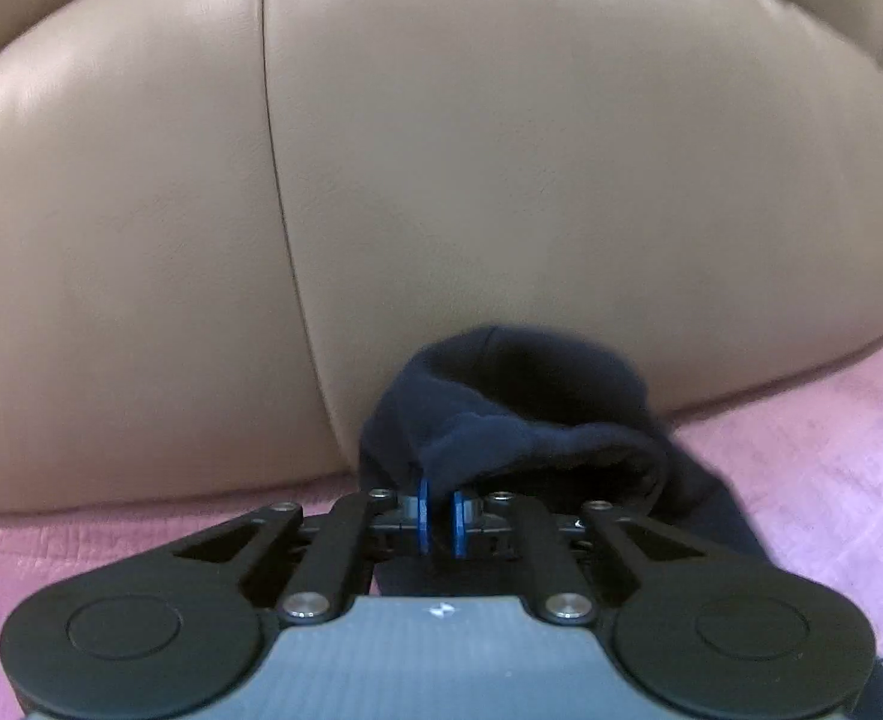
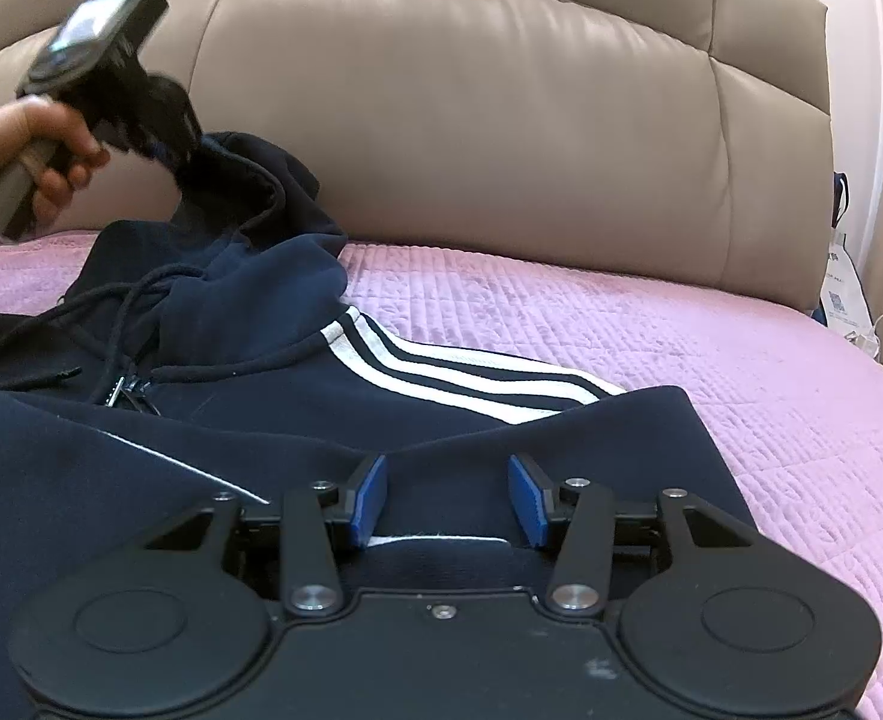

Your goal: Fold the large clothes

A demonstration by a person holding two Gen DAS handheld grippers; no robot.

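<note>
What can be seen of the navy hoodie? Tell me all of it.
The navy hoodie is soft, fleece-like fabric with three white stripes along a sleeve, a dark drawcord and a metal zip pull at the neck. It lies spread, partly folded, on the pink quilt below the tan headboard. The left gripper is shut on the hood's edge, lifting it. The right gripper is open above the body, a white-edged fold between its pads.

Navy hoodie (image 2: 261, 420) on pink bedspread (image 2: 741, 372)

My left camera sits low behind its gripper (image 1: 441, 516), very near the tan headboard (image 1: 501, 180). My right camera looks ahead over the hoodie (image 2: 261, 408). Both see hood, headboard and pink cover (image 2: 621, 330).
</note>
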